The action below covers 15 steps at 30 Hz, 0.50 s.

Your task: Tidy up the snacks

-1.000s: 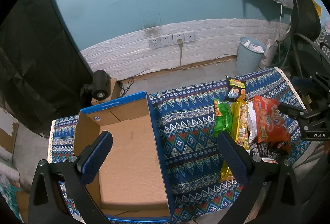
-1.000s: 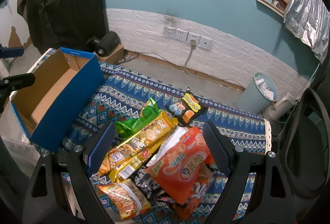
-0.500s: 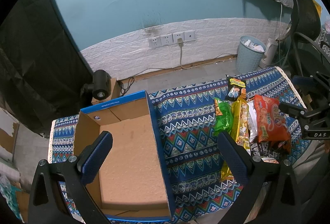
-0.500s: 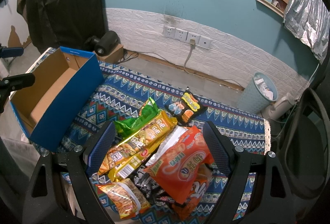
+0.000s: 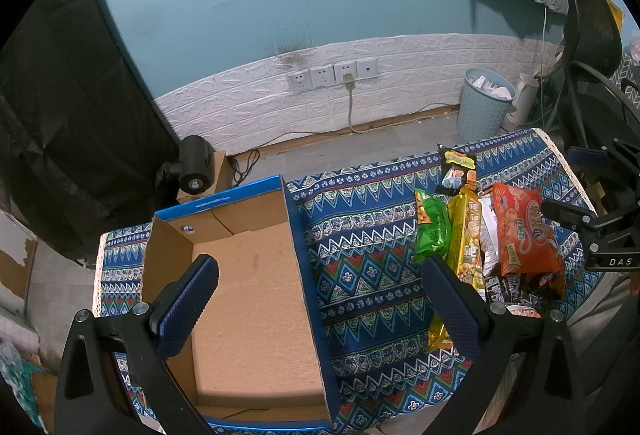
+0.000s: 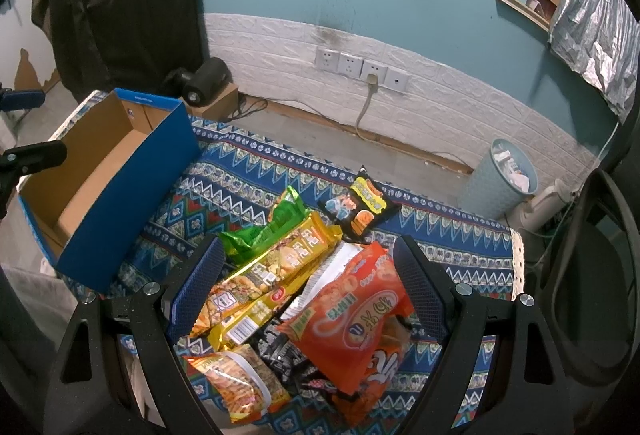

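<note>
Both tongs hung open over the desk, nothing in either.

The left tongs (image 5: 318, 285) gaped wide above the open blue box (image 5: 244, 275), which sat bare inside at the left of the patterned cloth (image 5: 360, 259). The right tongs (image 6: 308, 277) stood spread over the snack heap at the right: an orange bag (image 6: 356, 311) lay on top, a long yellow pack (image 6: 276, 271) just left of it, a green bag (image 6: 268, 231) beyond that, and a small black packet (image 6: 358, 209) at the far edge, apart from the pile. A striped orange packet (image 6: 236, 383) lay nearest.
</note>
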Each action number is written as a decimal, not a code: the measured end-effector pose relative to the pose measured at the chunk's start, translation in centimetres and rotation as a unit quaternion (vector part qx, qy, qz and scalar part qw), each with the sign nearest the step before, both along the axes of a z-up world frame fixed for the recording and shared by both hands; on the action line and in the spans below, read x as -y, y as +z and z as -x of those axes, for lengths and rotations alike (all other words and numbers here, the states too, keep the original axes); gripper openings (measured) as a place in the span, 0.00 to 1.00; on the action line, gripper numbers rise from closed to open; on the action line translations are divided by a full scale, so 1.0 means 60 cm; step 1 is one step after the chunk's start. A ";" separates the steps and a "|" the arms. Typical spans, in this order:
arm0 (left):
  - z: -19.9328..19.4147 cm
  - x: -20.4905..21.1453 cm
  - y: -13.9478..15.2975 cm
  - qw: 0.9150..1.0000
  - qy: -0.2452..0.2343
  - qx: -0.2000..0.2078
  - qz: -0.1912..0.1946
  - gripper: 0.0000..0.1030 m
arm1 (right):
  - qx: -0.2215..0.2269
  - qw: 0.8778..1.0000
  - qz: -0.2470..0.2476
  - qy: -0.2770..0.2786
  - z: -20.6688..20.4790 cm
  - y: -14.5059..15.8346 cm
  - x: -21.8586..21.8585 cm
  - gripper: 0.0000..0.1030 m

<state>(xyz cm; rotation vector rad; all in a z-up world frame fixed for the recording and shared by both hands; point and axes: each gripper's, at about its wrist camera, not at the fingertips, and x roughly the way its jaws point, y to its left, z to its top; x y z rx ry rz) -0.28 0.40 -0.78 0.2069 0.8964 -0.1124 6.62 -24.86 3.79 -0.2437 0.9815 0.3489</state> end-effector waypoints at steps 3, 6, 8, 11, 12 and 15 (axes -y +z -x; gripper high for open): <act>0.000 0.000 -0.001 1.000 0.000 0.000 0.000 0.99 | -0.001 1.000 0.001 0.000 -0.001 0.000 -0.001 0.83; 0.000 0.000 -0.001 1.000 0.000 0.000 0.000 0.99 | -0.001 1.000 0.000 0.000 0.000 0.000 0.000 0.83; -0.001 0.000 0.000 1.000 0.000 0.000 0.000 0.99 | 0.000 1.000 0.000 0.000 -0.001 0.000 0.000 0.83; 0.000 0.000 0.000 1.000 0.001 -0.001 0.000 0.99 | -0.001 1.000 0.001 0.000 -0.001 0.000 -0.001 0.83; -0.001 0.001 0.000 1.000 0.000 -0.001 0.000 0.99 | -0.001 1.000 0.001 0.000 -0.002 0.000 -0.002 0.83; 0.002 0.003 -0.004 1.000 -0.001 0.001 -0.001 0.99 | -0.001 1.000 0.002 0.000 -0.001 0.000 0.000 0.83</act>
